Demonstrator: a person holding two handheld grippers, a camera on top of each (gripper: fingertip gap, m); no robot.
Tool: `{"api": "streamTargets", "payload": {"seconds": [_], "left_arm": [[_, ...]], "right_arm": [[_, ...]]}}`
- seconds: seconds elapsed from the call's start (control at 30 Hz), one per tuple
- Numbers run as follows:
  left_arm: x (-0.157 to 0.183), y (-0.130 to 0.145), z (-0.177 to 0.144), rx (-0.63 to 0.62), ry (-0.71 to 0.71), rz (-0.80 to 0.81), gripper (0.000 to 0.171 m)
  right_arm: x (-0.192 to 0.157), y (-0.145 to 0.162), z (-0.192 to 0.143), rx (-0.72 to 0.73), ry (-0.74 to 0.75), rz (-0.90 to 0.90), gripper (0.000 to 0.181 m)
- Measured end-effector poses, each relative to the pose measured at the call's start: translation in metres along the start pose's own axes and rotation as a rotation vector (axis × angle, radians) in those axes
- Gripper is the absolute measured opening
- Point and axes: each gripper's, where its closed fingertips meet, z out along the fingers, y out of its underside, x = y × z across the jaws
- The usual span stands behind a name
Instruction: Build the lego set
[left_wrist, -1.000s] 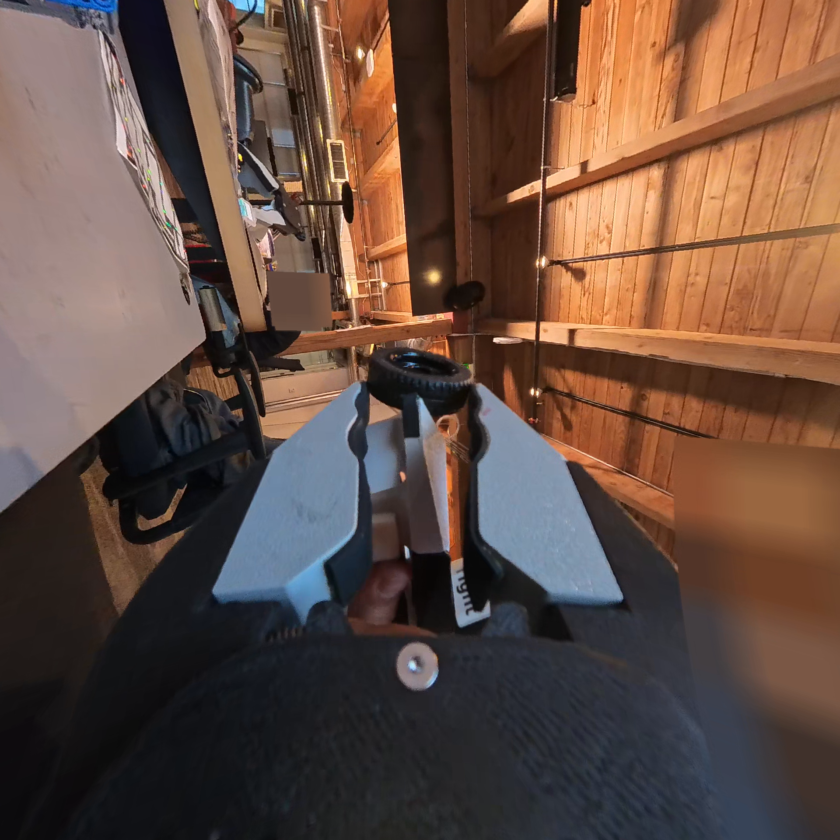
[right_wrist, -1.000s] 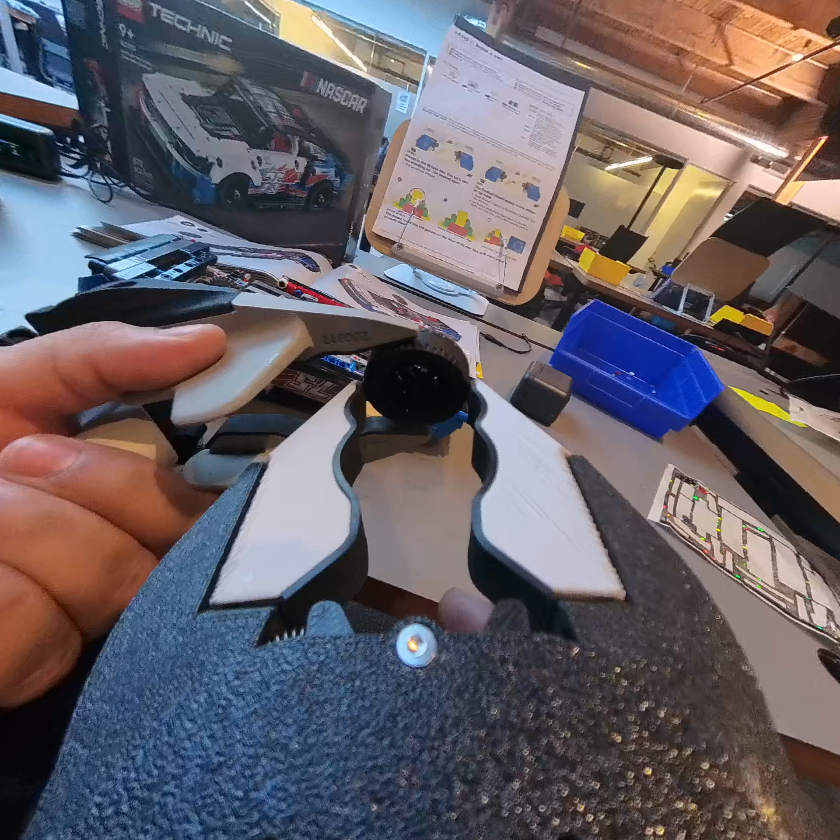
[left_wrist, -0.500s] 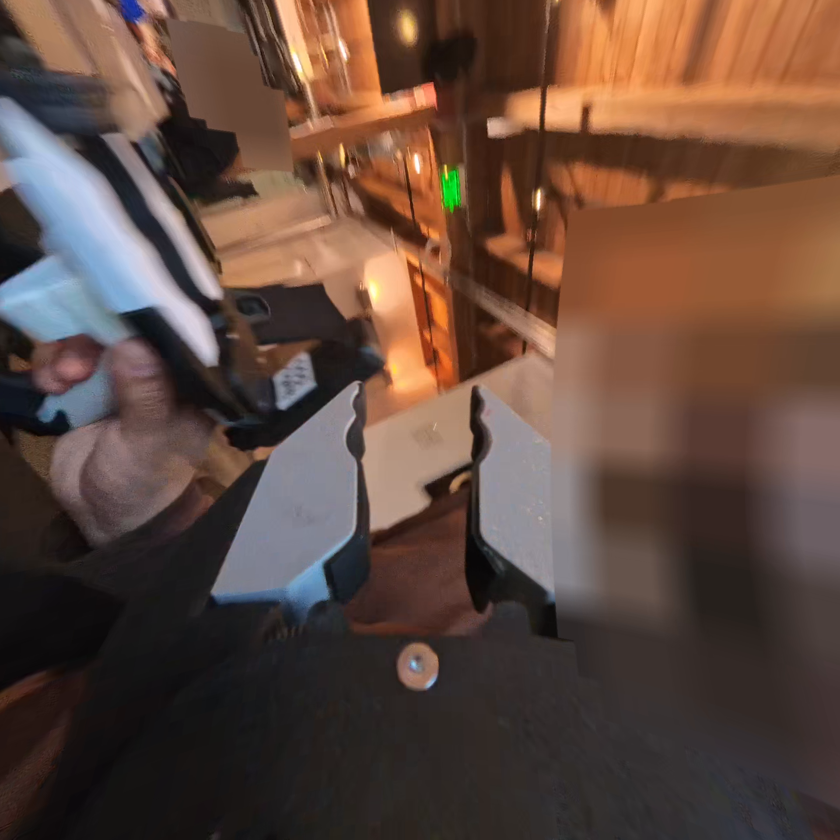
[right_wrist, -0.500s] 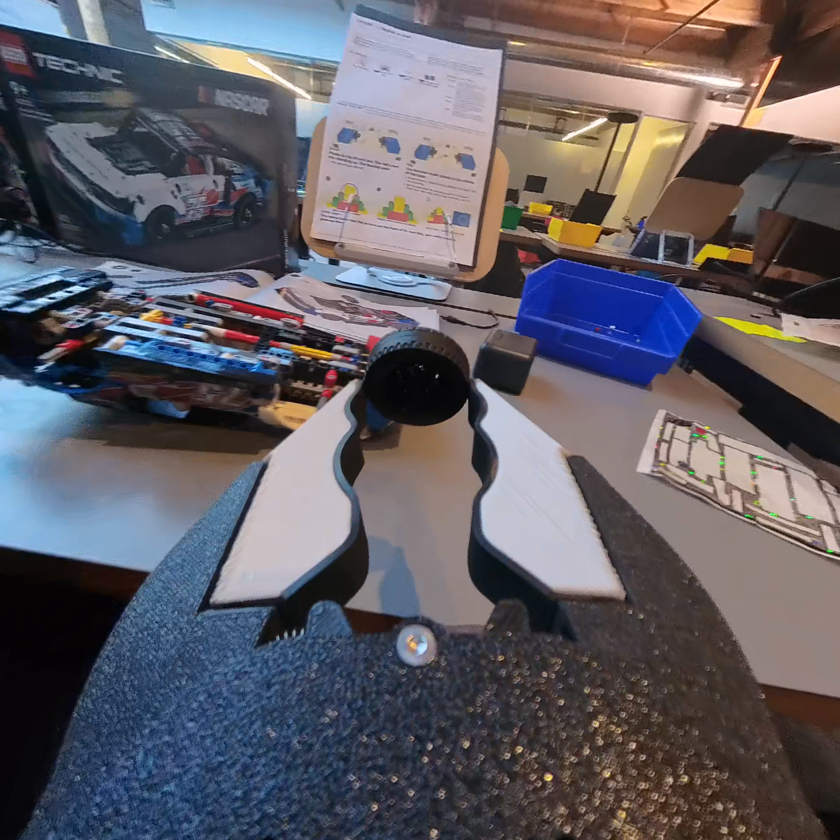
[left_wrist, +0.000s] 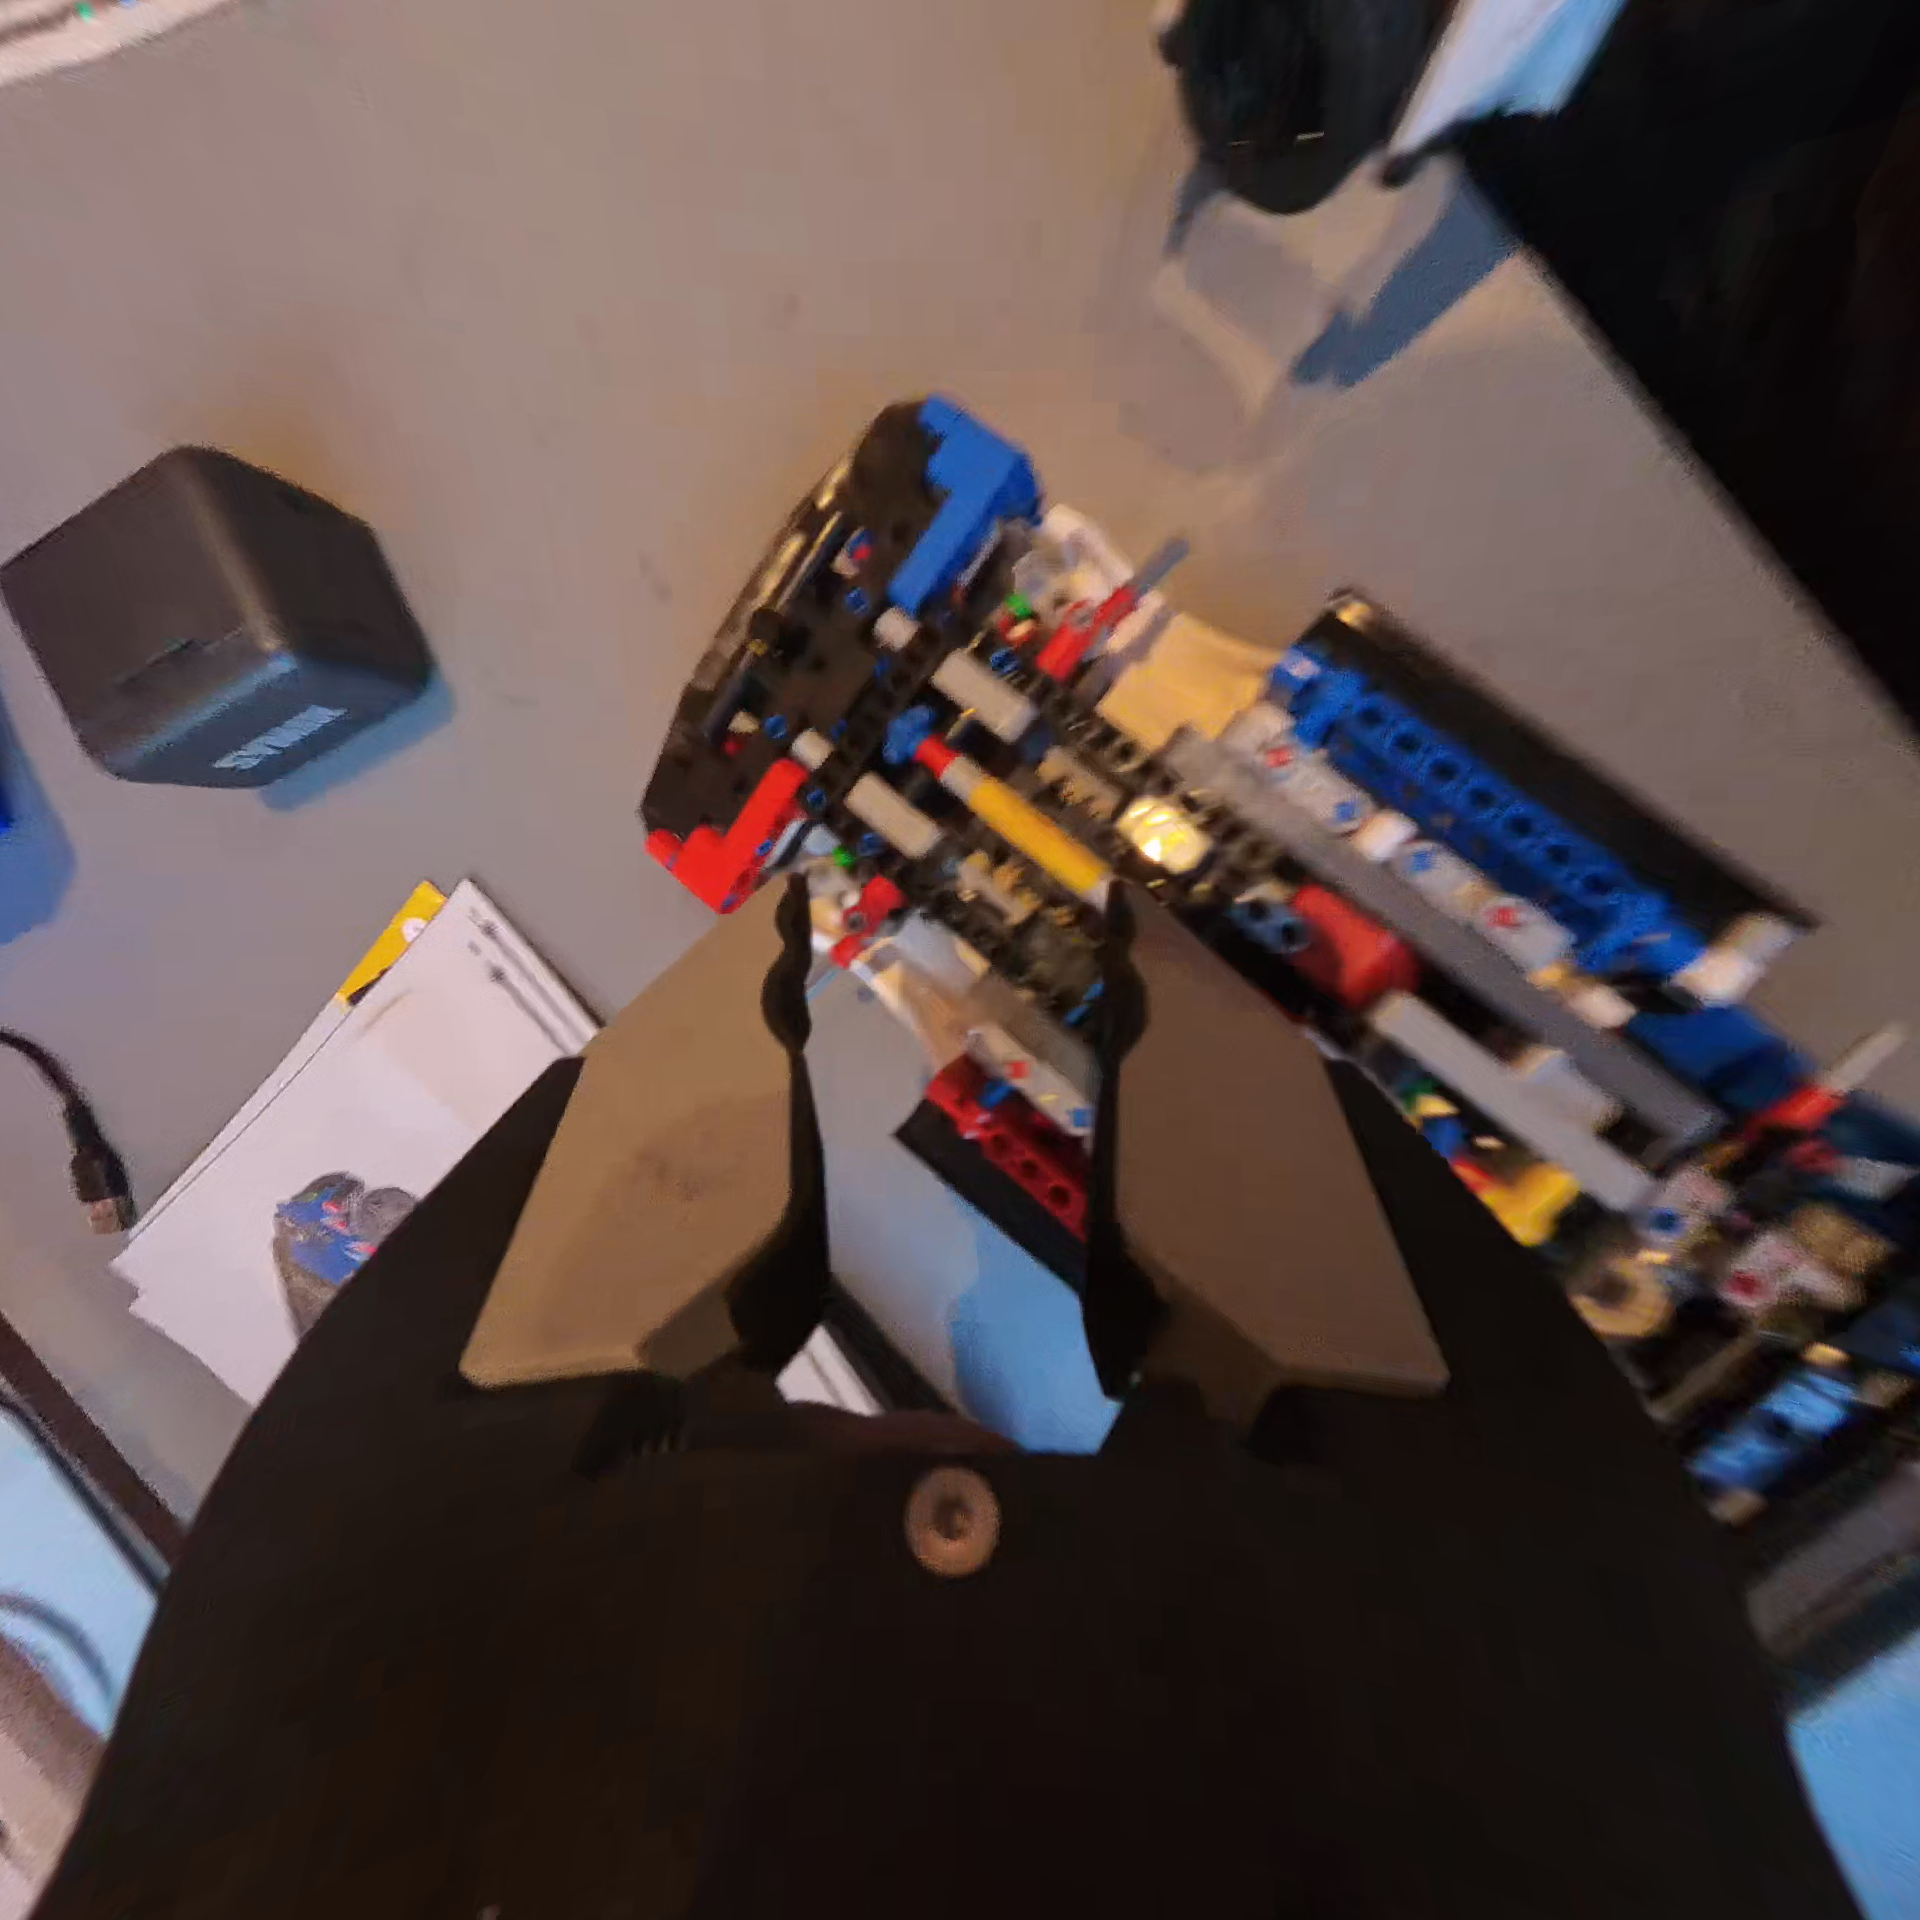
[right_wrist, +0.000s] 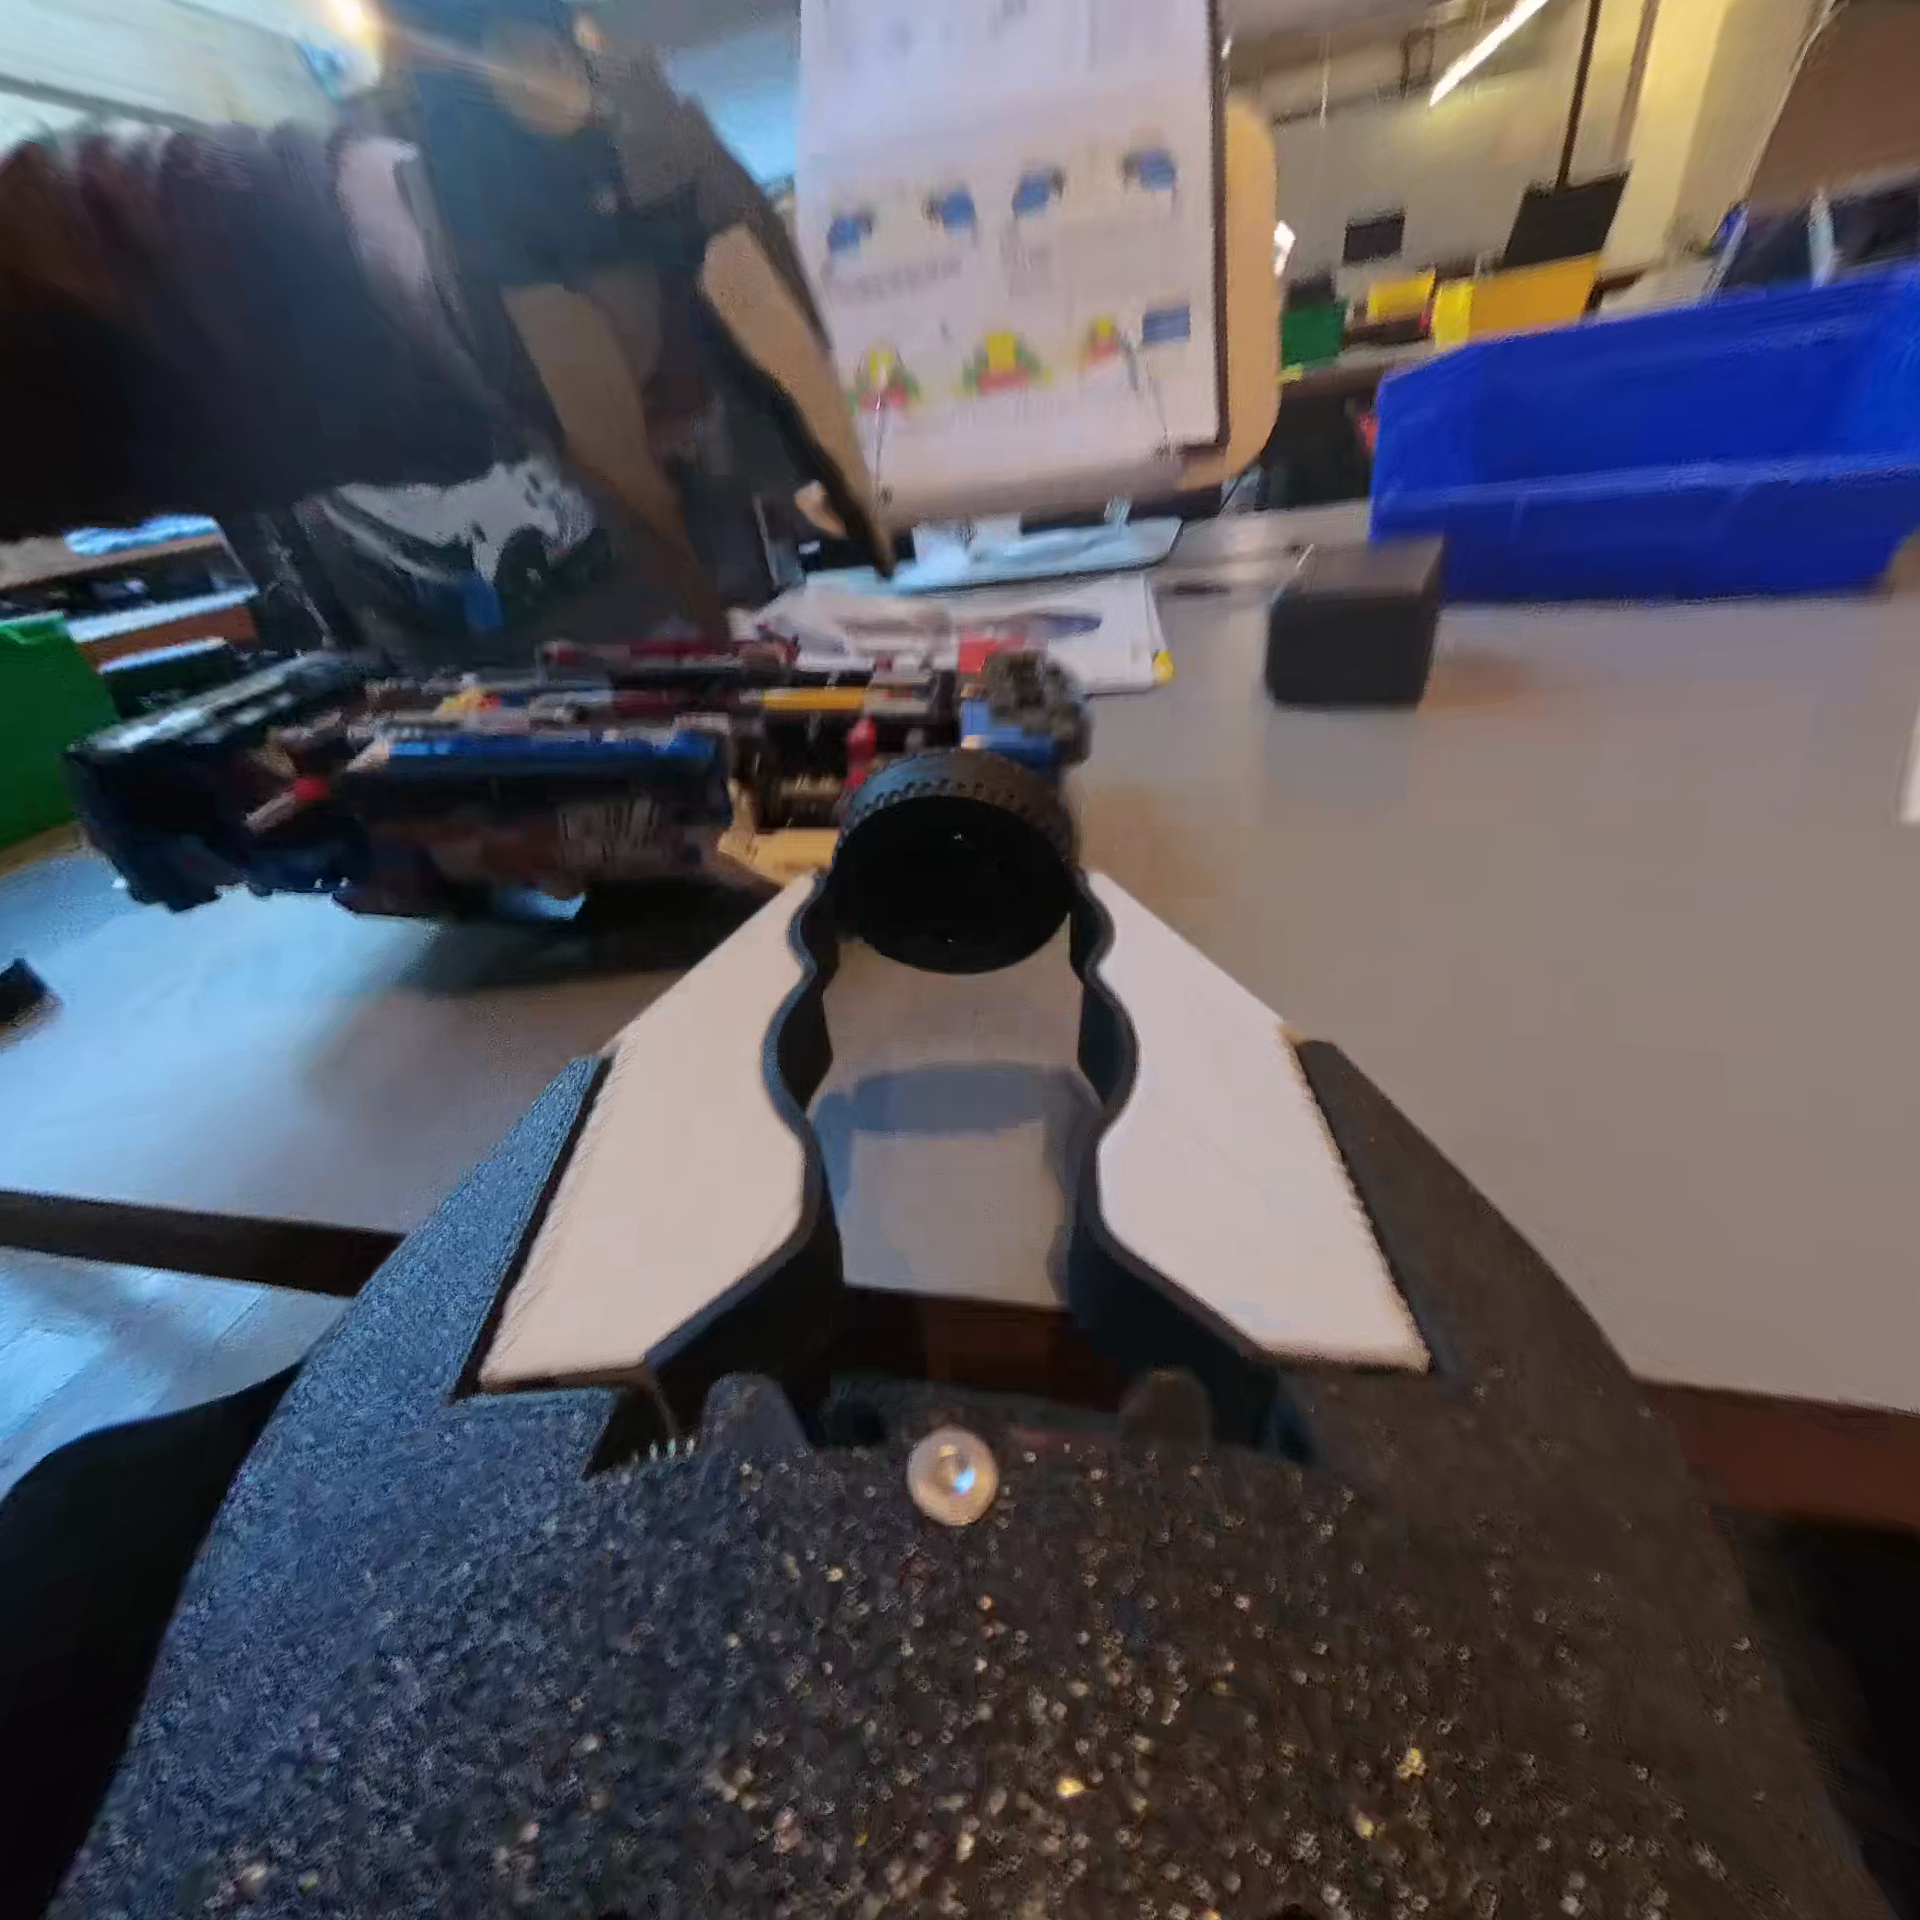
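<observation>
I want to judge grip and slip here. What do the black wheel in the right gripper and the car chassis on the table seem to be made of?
Black wheel: looks like matte rubber, with a ribbed edge and no shine, though blur leaves it open. Car chassis: apparently hard, glossy plastic, with bright moulded beams and small highlights.

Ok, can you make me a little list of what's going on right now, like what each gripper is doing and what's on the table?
right gripper: shut on a black wheel, held just above the table
left gripper: open, empty, over the car
car: half-built, blue, red, black and yellow parts, lying on the table
wheel vs car: wheel is near the car's end, not yet on it
black box: on the table, apart from the car
booklet: lying flat beside the car
blue bin: at the back of the table
</observation>
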Motion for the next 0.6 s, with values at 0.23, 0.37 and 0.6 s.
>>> {"api": "streamTargets", "payload": {"seconds": [0.23, 0.37, 0.6], "left_arm": [[-0.025, 0.041, 0.005, -0.070, 0.069, -0.319, 0.076], [-0.004, 0.024, 0.008, 0.026, 0.228, -0.592, 0.061], [0.023, 0.009, 0.028, -0.067, 0.315, -0.691, 0.036]], "right_arm": [[-0.029, -0.017, 0.005, 0.030, -0.063, 0.002, 0.039], [-0.031, -0.015, -0.002, 0.007, -0.037, -0.063, 0.039], [-0.004, -0.016, -0.022, 0.004, 0.030, -0.080, 0.040]]}}
